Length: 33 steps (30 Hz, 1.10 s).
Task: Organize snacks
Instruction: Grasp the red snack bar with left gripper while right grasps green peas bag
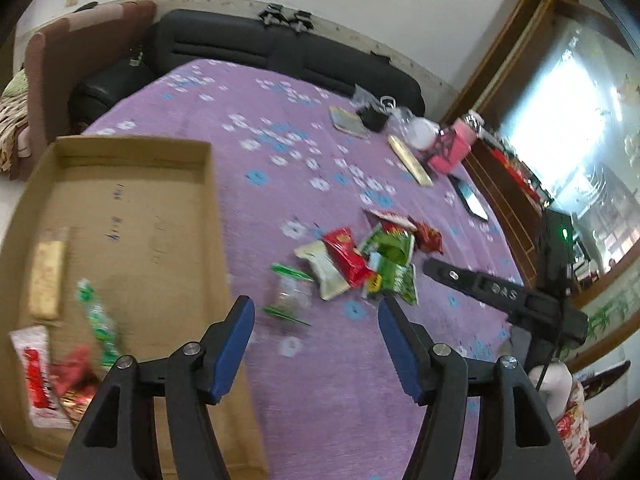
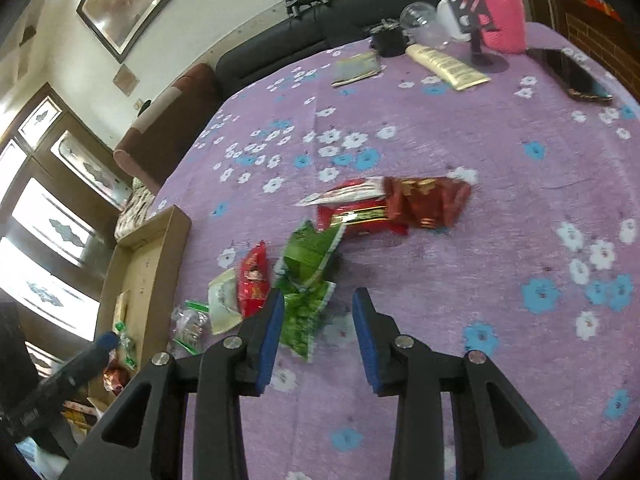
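Observation:
A pile of snack packets lies on the purple flowered tablecloth: green, red and pale wrappers. A cardboard box at the left holds a tan bar, a green packet and a red-and-white packet. My left gripper is open and holds nothing; it hangs over a clear packet with green ends, beside the box's right wall. In the right wrist view my right gripper is open with only cloth between its fingers. A green packet lies just ahead of its left finger, and red packets lie farther off.
At the table's far side lie a phone, a cream tube, a pink cup, a black stand and a flat pouch. A dark sofa runs behind the table. The right gripper's finger shows at the right of the left wrist view.

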Each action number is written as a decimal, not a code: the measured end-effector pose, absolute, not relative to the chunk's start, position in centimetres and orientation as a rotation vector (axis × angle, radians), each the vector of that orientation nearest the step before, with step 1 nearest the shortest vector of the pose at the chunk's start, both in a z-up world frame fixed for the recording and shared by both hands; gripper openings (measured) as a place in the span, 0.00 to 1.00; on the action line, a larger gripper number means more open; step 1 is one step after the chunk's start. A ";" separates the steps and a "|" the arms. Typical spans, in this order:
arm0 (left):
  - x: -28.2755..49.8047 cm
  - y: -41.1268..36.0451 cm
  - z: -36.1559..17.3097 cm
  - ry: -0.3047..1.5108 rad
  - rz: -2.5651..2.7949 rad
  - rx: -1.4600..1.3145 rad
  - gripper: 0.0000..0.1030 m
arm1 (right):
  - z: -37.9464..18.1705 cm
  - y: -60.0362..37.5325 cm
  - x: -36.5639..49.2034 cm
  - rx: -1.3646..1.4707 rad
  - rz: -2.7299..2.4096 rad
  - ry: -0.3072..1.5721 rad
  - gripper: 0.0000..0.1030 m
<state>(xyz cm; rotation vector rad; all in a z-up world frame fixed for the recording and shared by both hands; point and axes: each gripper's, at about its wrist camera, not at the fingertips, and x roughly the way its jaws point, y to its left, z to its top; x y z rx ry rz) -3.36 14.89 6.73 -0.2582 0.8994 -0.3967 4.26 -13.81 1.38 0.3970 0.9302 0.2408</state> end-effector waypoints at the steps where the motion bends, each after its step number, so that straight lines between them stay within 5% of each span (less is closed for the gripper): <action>1: -3.3 14.4 6.6 0.906 -0.398 -0.254 0.66 | 1.1 -13.5 4.6 0.397 0.251 0.933 0.35; 12: -0.8 11.7 5.4 0.945 -0.351 -0.189 0.66 | -0.6 -10.4 6.0 0.325 0.252 0.929 0.43; 14: 0.0 10.9 4.9 0.958 -0.347 -0.175 0.66 | -1.0 -10.4 5.9 0.307 0.241 0.930 0.32; 25: 2.7 5.7 3.7 0.941 -0.373 -0.018 0.66 | -0.5 -14.6 5.4 0.428 0.223 0.920 0.31; 33: 6.3 3.4 1.4 1.021 -0.358 0.037 0.44 | -0.4 -16.3 5.7 0.488 0.218 0.916 0.31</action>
